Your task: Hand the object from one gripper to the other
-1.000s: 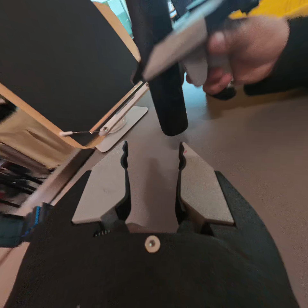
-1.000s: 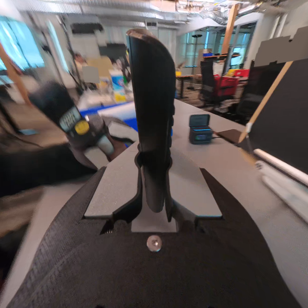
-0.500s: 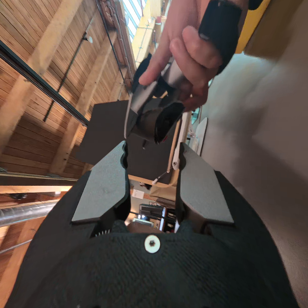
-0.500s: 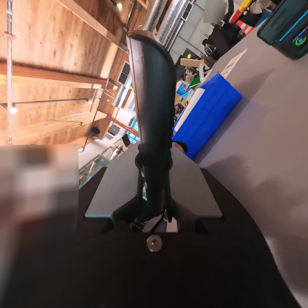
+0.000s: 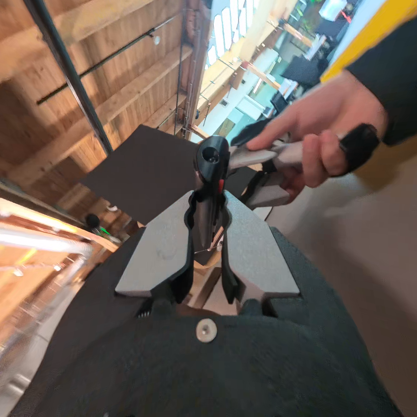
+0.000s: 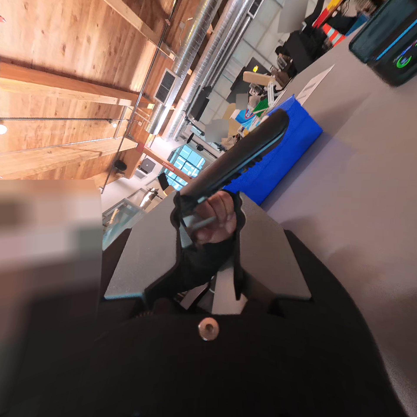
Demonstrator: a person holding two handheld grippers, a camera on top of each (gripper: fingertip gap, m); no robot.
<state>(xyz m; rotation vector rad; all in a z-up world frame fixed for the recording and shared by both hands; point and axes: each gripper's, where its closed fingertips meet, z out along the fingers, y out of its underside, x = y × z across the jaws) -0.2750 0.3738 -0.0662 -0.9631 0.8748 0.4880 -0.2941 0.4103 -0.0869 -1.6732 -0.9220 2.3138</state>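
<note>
The object is a long black remote-like bar (image 5: 211, 162) with small buttons along one edge and a red mark. My left gripper (image 5: 208, 200) is shut on its lower part and holds it in the air, seen end-on. In the right wrist view the bar (image 6: 237, 158) slants up to the right, beyond my right gripper (image 6: 207, 203), whose jaws stand wide apart and empty. Through that gap I see the hand (image 6: 216, 216) that holds the left gripper. In the left wrist view the right gripper (image 5: 257, 176) is just right of the bar, held by a hand (image 5: 320, 144).
A grey table (image 6: 361, 180) lies below, and also shows in the left wrist view (image 5: 361, 270). A blue bin (image 6: 282, 162) and a dark device with a green light (image 6: 388, 45) stand on it. A black board (image 5: 146, 169) stands behind the bar. The tips of one gripper are about 5 cm away from the tips of the other.
The bar has passed from the right gripper to the left. The left gripper has closed on it and the right gripper has opened. Both views stay tilted towards the ceiling.
</note>
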